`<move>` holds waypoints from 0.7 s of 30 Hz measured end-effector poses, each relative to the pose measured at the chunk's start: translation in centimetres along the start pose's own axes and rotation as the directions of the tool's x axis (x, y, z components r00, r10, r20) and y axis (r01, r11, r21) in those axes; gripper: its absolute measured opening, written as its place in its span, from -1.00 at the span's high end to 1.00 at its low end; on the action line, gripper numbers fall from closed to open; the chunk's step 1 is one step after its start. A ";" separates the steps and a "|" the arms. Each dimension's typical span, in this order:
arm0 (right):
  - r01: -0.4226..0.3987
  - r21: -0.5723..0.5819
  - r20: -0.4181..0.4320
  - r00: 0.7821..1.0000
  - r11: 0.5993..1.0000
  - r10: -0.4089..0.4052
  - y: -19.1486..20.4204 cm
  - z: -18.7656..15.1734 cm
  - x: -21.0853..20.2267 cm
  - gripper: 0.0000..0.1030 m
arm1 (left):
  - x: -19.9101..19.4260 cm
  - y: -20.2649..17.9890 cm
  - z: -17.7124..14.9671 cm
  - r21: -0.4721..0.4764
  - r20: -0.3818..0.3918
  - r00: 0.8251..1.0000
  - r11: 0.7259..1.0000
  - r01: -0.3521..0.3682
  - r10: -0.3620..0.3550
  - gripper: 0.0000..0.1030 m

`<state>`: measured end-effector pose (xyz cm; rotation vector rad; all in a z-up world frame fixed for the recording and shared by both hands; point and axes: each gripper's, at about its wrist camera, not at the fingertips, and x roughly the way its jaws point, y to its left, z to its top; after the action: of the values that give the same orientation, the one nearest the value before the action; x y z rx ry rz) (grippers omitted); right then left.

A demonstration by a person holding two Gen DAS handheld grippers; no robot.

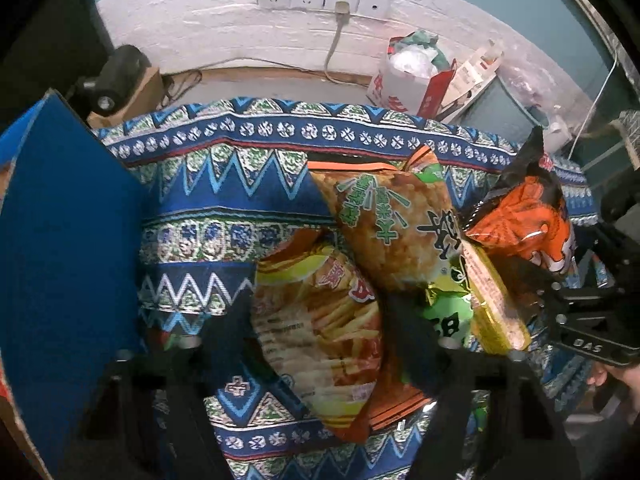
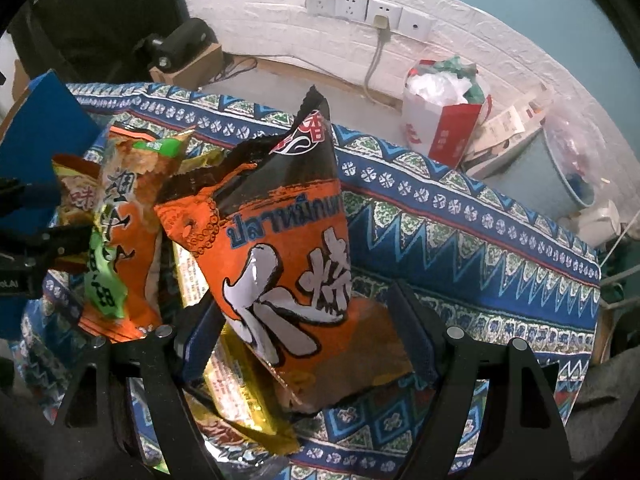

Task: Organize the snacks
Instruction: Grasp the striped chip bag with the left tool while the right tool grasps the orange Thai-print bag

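Right wrist view: right hand-held gripper (image 2: 308,344) clamps the orange snack bag (image 2: 280,240) between its fingers; left hand-held gripper (image 1: 316,344) spread wide around the fries bag (image 1: 320,320).

Orange-and-black snack bag (image 2: 280,248), yellow-red fries bag (image 1: 320,328), blue-white-green zigzag-patterned tablecloth (image 1: 224,184), solid blue box (image 1: 68,240).

A yellow-and-red crisp packet (image 1: 320,332) is lying nearest on the blue patterned cloth (image 1: 224,184). A brown-and-green snack bag (image 1: 384,224) is overlapping it farther back, an orange-and-black bag (image 2: 288,248) is sitting right of both, and a blue cardboard box (image 1: 60,240) is standing far left.
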<state>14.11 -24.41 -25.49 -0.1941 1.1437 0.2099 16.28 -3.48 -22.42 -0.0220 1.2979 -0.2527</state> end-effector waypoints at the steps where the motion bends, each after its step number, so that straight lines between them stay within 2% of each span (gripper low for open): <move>1: -0.002 0.001 -0.004 1.000 1.000 0.002 -0.1 0.0 0.2 -0.54 | 0.0 0.1 0.0 -0.005 -0.001 1.000 1.000 0.010 -0.010 -0.15; 4: -0.005 0.009 -0.016 1.000 1.000 0.005 -0.3 -0.1 0.7 -0.48 | -0.1 0.2 -0.1 -0.001 0.012 1.000 1.000 0.025 -0.025 0.06; 8: 0.005 0.006 -0.029 1.000 1.000 -0.004 -0.3 -0.5 0.8 -0.15 | -0.8 0.1 -0.2 0.011 0.030 0.999 1.000 0.018 -0.018 0.29; 11: 0.035 0.002 -0.022 0.999 0.999 -0.035 -0.2 -0.7 0.4 0.05 | -1.5 -0.1 -0.4 0.028 0.049 0.999 1.000 -0.006 0.004 0.31; 15: 0.043 0.028 -0.013 0.999 0.999 -0.042 -0.7 -1.1 -0.4 0.11 | -2.6 -0.3 -0.6 0.047 0.076 0.997 0.998 -0.038 0.034 0.31; 21: 0.037 0.065 0.045 0.998 0.997 -0.040 -1.1 -1.4 -3.1 0.13 | -4.2 -0.7 -1.3 0.069 0.117 0.990 0.994 -0.083 0.075 0.31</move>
<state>11.97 -26.06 -23.13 -0.1531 1.0987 0.1428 13.90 -3.16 -18.66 0.0765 1.1718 -0.2277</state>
